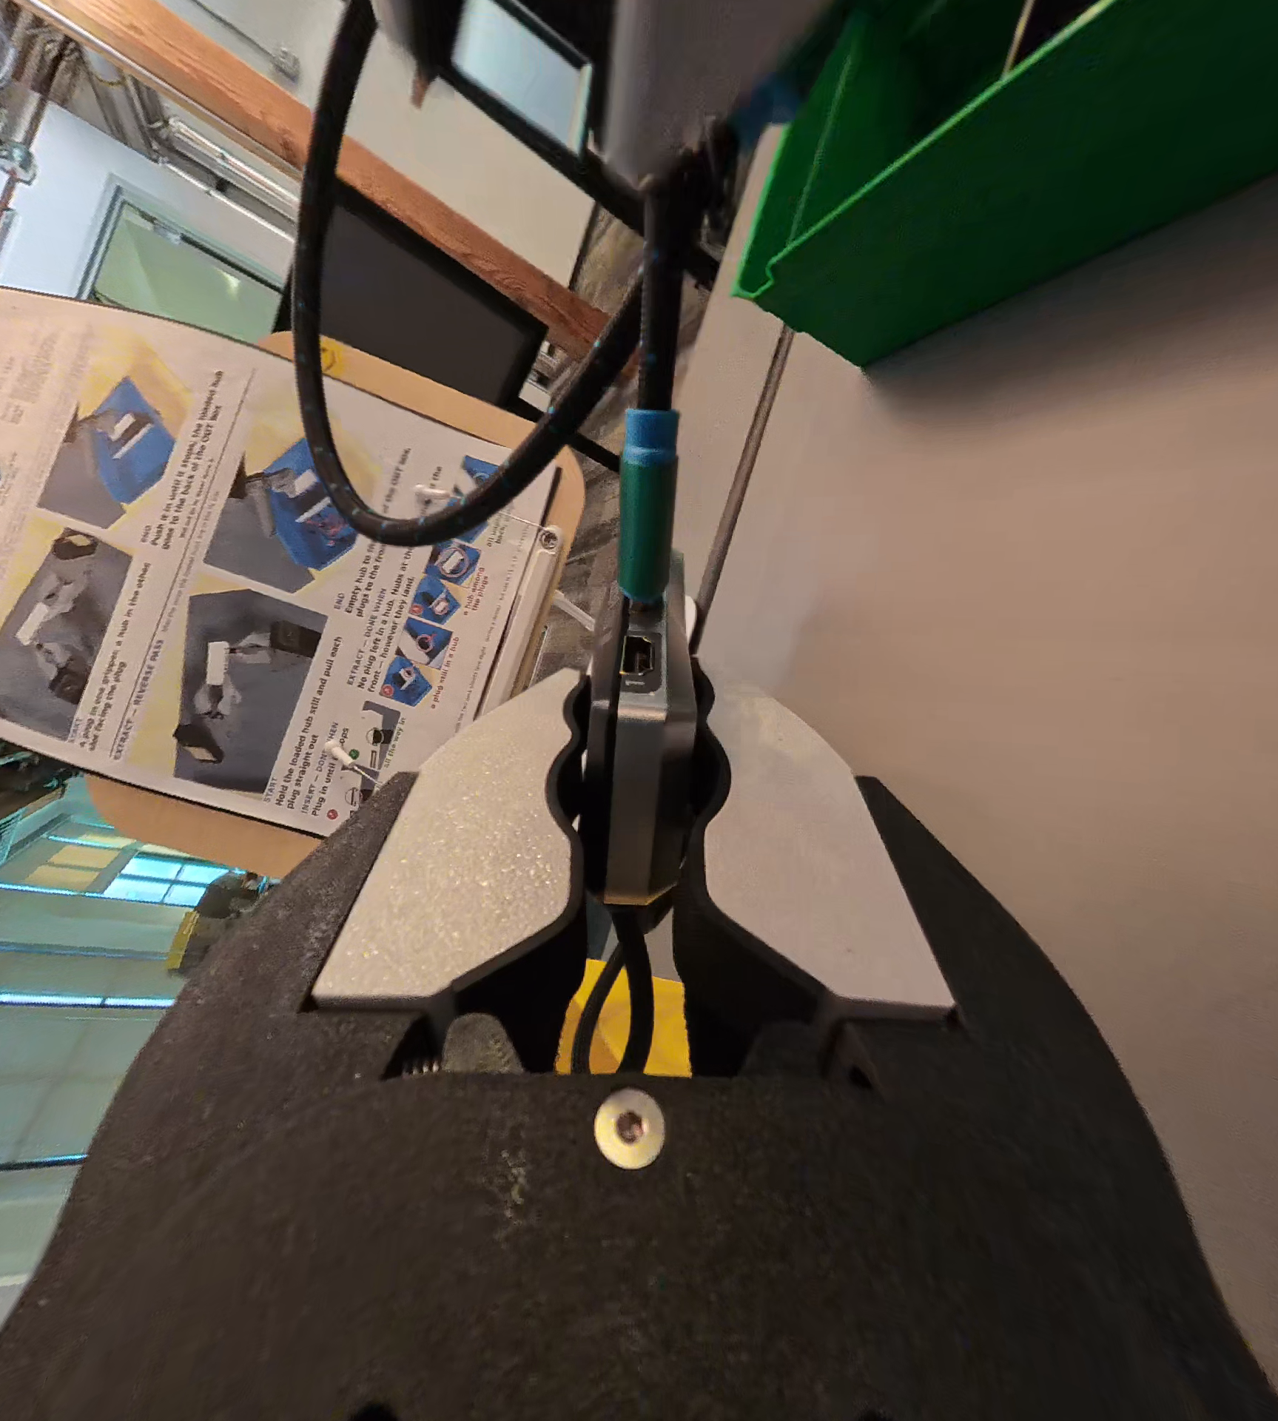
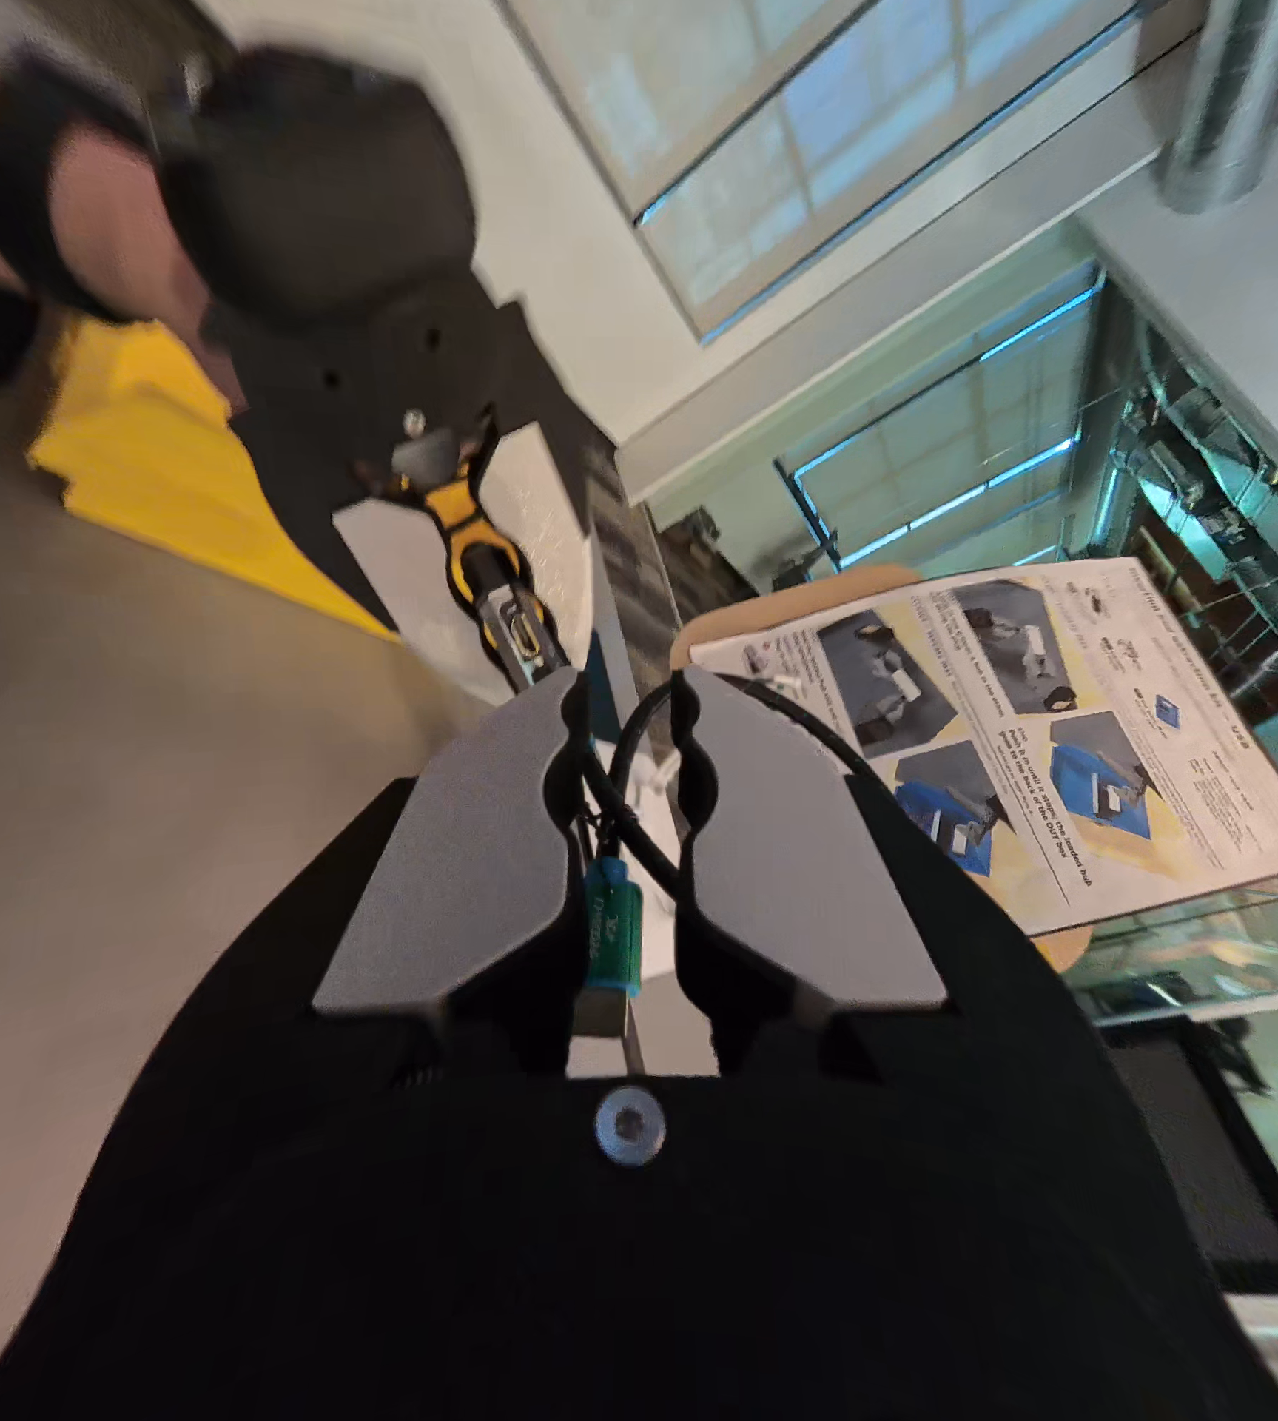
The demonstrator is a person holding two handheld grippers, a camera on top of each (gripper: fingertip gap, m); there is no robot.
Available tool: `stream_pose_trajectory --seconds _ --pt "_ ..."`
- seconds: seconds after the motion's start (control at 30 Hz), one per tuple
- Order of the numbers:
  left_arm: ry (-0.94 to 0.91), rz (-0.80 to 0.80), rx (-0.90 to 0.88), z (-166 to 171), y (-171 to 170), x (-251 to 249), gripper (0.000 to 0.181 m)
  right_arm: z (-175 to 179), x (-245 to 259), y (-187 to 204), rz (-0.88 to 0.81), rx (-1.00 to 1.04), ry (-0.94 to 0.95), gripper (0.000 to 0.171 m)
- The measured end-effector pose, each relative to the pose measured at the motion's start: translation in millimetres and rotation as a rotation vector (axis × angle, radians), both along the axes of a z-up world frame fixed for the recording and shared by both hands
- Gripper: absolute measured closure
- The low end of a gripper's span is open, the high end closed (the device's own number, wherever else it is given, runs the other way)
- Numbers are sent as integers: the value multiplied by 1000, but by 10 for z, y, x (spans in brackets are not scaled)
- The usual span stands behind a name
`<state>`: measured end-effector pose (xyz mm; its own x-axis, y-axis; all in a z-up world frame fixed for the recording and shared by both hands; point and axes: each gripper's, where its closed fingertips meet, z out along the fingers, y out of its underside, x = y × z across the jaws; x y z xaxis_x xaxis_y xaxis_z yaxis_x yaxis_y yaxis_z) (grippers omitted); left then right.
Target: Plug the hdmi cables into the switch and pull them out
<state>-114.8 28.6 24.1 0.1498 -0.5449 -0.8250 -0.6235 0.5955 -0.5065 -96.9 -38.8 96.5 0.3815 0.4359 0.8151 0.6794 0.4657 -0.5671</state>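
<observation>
your left gripper [image 1: 639, 777] has its fingers closed on the small grey switch [image 1: 643, 761]. one green plug [image 1: 647, 523] sits in the switch's far end, beside an empty port. your right gripper [image 2: 624, 761] is a little open, and a second green plug [image 2: 611, 930] lies loose between its fingers, cable [image 2: 639, 777] looping past the tips. the plugs are stiff and light, the cable soft; hold the plug body, not the cable.

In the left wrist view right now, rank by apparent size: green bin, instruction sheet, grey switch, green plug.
1. Instruction sheet and green bin: both large; the bin is cut off by the frame, so I won't rank them.
2. Grey switch, close to the camera.
3. Green plug.
</observation>
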Motion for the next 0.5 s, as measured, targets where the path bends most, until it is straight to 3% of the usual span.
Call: stream_pose_trajectory --seconds 0.1,0.27,0.4,0.5 --pt "-68 24 10 112 36 -27 158 219 52 -227 79 -114 132 151" --pt "-192 75 27 350 77 -115 159 75 251 -281 46 -527 268 148" --pt "-216 64 54 407 35 -112 160 0 110 9 10 -564 414 136" --pt "-212 65 65 386 33 -95 160 -219 71 154 -92 -589 356 134"
